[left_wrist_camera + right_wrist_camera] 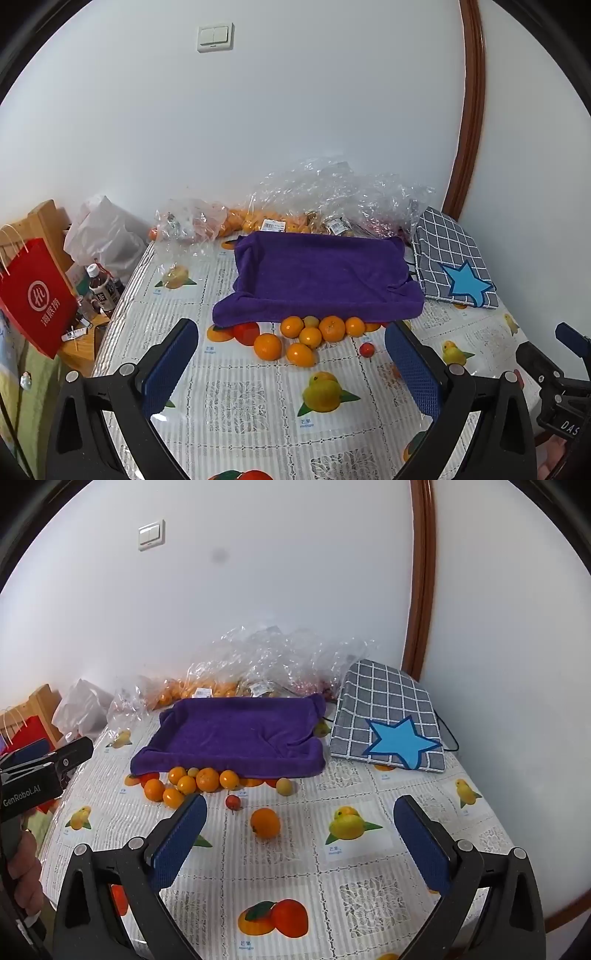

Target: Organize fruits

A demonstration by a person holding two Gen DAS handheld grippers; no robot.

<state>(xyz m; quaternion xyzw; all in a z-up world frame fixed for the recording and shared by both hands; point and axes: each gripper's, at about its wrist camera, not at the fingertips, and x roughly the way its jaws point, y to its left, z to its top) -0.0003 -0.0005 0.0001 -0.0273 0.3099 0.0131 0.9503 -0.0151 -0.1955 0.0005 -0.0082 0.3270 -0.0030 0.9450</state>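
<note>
A purple towel-lined tray (321,275) (236,734) lies on the table and holds nothing. Several oranges (310,338) (192,781) sit in a cluster against its front edge. A lone orange (265,823) lies nearer the right gripper. A small red fruit (367,349) (233,802) and a pale yellow-green fruit (284,786) lie loose nearby. My left gripper (291,363) is open and empty, just in front of the cluster. My right gripper (301,834) is open and empty, the lone orange just ahead between its fingers.
Clear plastic bags (332,199) (266,664) with more fruit lie against the wall behind the tray. A grey checked pad with a blue star (454,266) (391,723) lies right of the tray. A red paper bag (35,299) and bottles (101,288) stand off the table's left edge.
</note>
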